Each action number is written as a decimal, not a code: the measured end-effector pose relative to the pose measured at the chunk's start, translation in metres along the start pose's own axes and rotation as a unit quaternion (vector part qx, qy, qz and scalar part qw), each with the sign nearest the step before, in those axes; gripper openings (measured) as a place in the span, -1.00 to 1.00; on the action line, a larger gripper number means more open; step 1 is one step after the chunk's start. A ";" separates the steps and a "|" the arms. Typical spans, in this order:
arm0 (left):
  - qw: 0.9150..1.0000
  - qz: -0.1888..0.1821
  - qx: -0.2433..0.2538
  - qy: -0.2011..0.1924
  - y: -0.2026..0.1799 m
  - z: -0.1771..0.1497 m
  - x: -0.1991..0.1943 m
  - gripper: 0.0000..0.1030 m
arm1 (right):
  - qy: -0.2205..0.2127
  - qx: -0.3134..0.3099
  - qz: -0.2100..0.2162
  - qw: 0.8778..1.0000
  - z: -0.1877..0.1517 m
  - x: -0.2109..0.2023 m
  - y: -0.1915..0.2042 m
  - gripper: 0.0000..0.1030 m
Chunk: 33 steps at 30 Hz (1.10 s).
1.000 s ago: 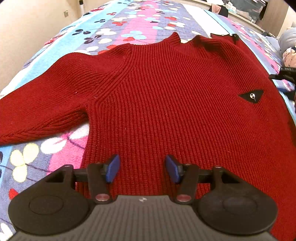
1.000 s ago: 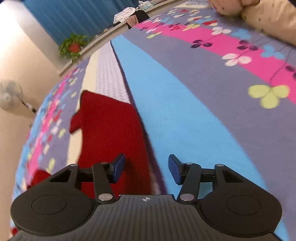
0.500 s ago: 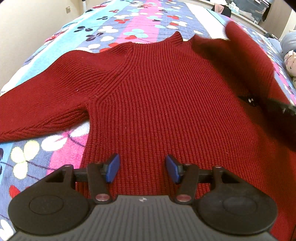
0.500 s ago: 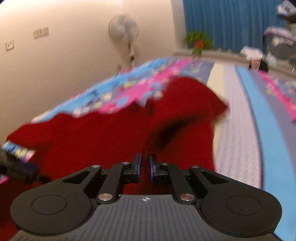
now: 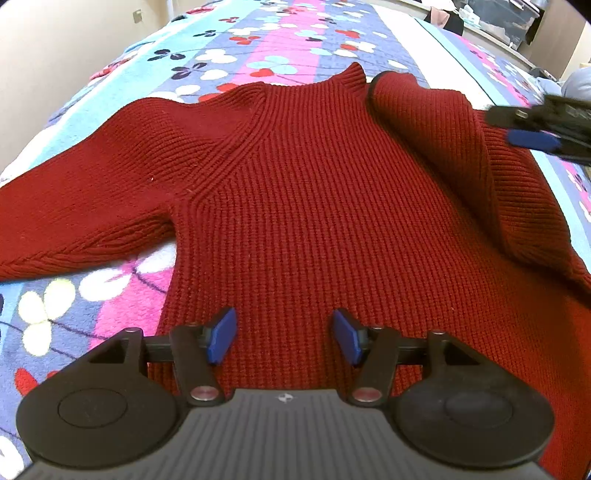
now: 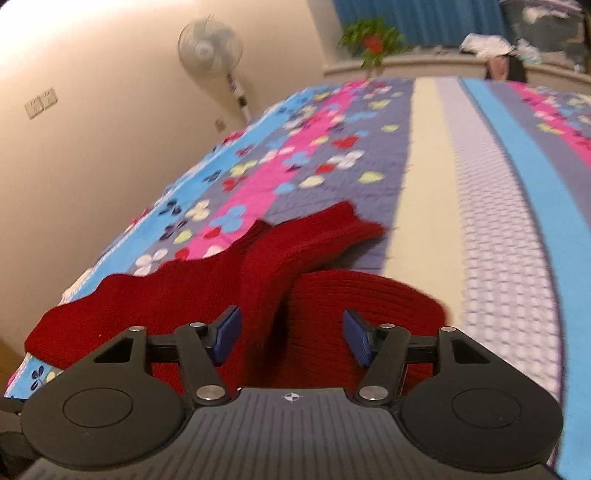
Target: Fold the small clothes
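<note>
Left gripper (image 5: pixel 283 335): jaws apart, blue pads (image 5: pixel 221 336) clear of the knit, poised over the lower body of the red sweater (image 5: pixel 314 206), nothing between them but the fabric below. Right gripper (image 6: pixel 291 338): jaws just opened, standing apart, hovering over the folded-in sleeve (image 6: pixel 303 251) without pressing on it; same gripper visible from the left wrist view at the far right (image 5: pixel 532 138), blurred, just beside the sleeve's shoulder.

Red sweater: ribbed knit, spread flat, front up, on the bed (image 5: pixel 122 291), collar (image 5: pixel 351 77) pointing toward the bed's far end, hem nearest the left gripper. One sleeve (image 5: pixel 74 210) stretched out flat toward the bed's left edge, near the wall. Other sleeve laid across the chest on the right side, its cuff close beside the collar, forming a raised diagonal ridge.

Bed cover: quilted, striped in blue, pink, purple and cream, printed with clover-like flowers.

Background, right wrist view: standing fan (image 6: pixel 210 48) against the cream wall (image 6: pixel 92 122); potted plant (image 6: pixel 371 37) on a ledge beyond the far end of the bed; blue curtain (image 6: pixel 413 18) behind it.
</note>
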State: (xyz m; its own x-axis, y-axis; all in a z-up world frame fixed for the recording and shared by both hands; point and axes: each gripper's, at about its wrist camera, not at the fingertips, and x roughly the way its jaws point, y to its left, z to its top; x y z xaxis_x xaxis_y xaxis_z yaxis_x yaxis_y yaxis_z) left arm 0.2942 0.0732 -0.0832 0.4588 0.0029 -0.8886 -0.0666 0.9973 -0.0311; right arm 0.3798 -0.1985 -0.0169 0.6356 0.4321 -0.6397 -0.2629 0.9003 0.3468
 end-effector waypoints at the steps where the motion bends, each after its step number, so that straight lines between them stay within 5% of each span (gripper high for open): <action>1: 1.000 -0.001 -0.001 0.000 0.001 0.000 0.000 0.24 | 0.004 0.001 0.004 1.000 0.003 0.006 0.002 0.21; 5: 1.000 -0.001 0.000 0.001 0.000 0.000 0.000 0.25 | 0.034 0.003 -0.004 0.999 0.007 0.041 0.019 0.15; 6: 1.000 -0.001 0.001 0.001 0.000 0.000 0.000 0.25 | 0.035 -0.001 -0.011 0.999 0.007 0.047 0.021 -0.01; 7: 1.000 0.000 0.001 0.001 0.000 0.000 0.001 0.25 | 0.035 -0.005 -0.014 0.999 0.008 0.053 0.024 -0.55; 8: 1.000 0.000 0.001 0.001 0.000 0.000 0.000 0.25 | 0.040 -0.004 -0.016 0.999 0.009 0.058 0.025 -0.72; 11: 1.000 -0.003 0.002 0.001 0.000 0.000 0.001 0.26 | 0.029 -0.003 -0.015 0.999 0.024 0.050 0.020 -0.75; 15: 1.000 -0.007 -0.002 0.004 0.002 0.002 0.001 0.26 | -0.086 0.042 -0.061 0.994 0.068 -0.026 -0.039 -0.75; 18: 1.000 -0.005 0.000 0.004 0.003 0.002 0.001 0.26 | -0.192 0.059 -0.181 0.963 0.082 -0.092 -0.104 -0.72; 20: 1.000 -0.005 0.002 0.003 0.002 0.002 0.002 0.26 | -0.214 0.069 -0.318 0.921 0.073 -0.124 -0.161 -0.59; 22: 1.000 -0.004 0.004 0.003 0.002 0.002 0.002 0.26 | -0.167 0.120 -0.411 0.888 0.047 -0.137 -0.217 -0.25; 24: 1.000 -0.003 0.006 0.002 0.001 0.002 0.002 0.27 | -0.108 0.194 -0.482 0.847 0.001 -0.152 -0.267 -0.23; 27: 1.000 -0.001 0.011 0.000 -0.001 0.002 0.002 0.29 | -0.091 0.288 -0.477 0.825 -0.074 -0.178 -0.300 -0.23; 29: 1.000 0.000 0.014 -0.001 -0.002 0.001 0.002 0.29 | -0.091 0.308 -0.457 0.830 -0.108 -0.184 -0.298 -0.23; 33: 1.000 -0.001 0.015 -0.006 -0.002 -0.001 0.002 0.32 | -0.078 0.284 -0.383 0.876 -0.146 -0.186 -0.260 -0.23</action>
State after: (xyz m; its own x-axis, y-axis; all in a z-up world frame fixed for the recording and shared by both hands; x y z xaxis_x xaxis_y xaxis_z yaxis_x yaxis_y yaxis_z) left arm 0.2943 0.0711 -0.0850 0.4686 0.0021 -0.8834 -0.0388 0.9991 -0.0182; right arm 0.2242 -0.5054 -0.0888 0.5705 -0.3391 -0.7480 0.6587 0.7329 0.1701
